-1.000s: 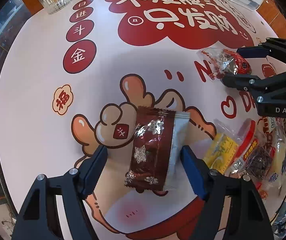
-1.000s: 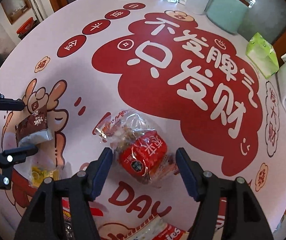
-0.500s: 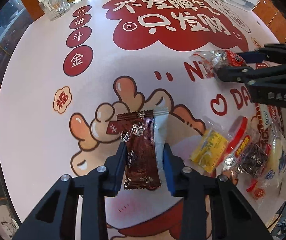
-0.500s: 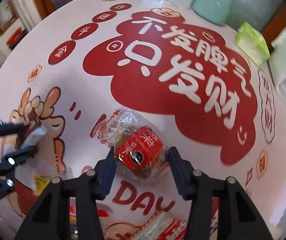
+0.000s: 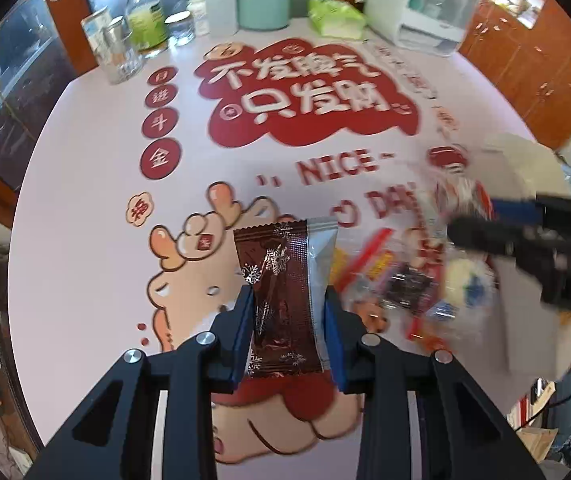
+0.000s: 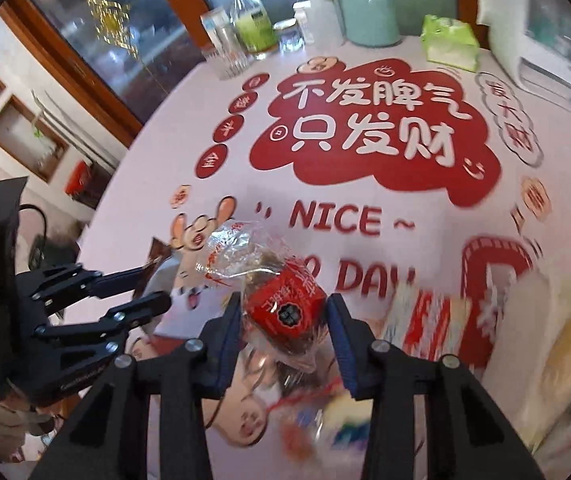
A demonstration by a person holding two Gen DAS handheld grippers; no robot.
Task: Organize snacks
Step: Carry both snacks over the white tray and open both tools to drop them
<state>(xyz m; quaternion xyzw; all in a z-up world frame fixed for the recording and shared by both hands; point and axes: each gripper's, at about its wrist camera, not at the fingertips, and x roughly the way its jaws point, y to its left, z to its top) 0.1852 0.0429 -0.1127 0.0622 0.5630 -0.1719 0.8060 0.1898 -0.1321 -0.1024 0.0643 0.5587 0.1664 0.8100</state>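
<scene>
Item one, left gripper (image 5: 287,312): fingers clamped on a dark brown foil snack packet with silver snowflakes (image 5: 281,300), held upright above the round white table with red printed lettering (image 5: 85,200), at six o'clock of the cloth.

Item two, right gripper (image 6: 283,320): fingers pressed to a clear crinkly bag with a red label (image 6: 285,304), also lifted.

Item three, loose heap of mixed wrapped snacks (image 5: 405,280), at four o'clock, blurred.

Handling, as I judge it: keep both grips firm; the foil looks slippery and the soft bag may sag.

Room: the centre looks bare; glass jars (image 5: 121,56), a mint canister (image 5: 263,2) and a green tissue pack (image 6: 449,42) line the twelve o'clock edge.
</scene>
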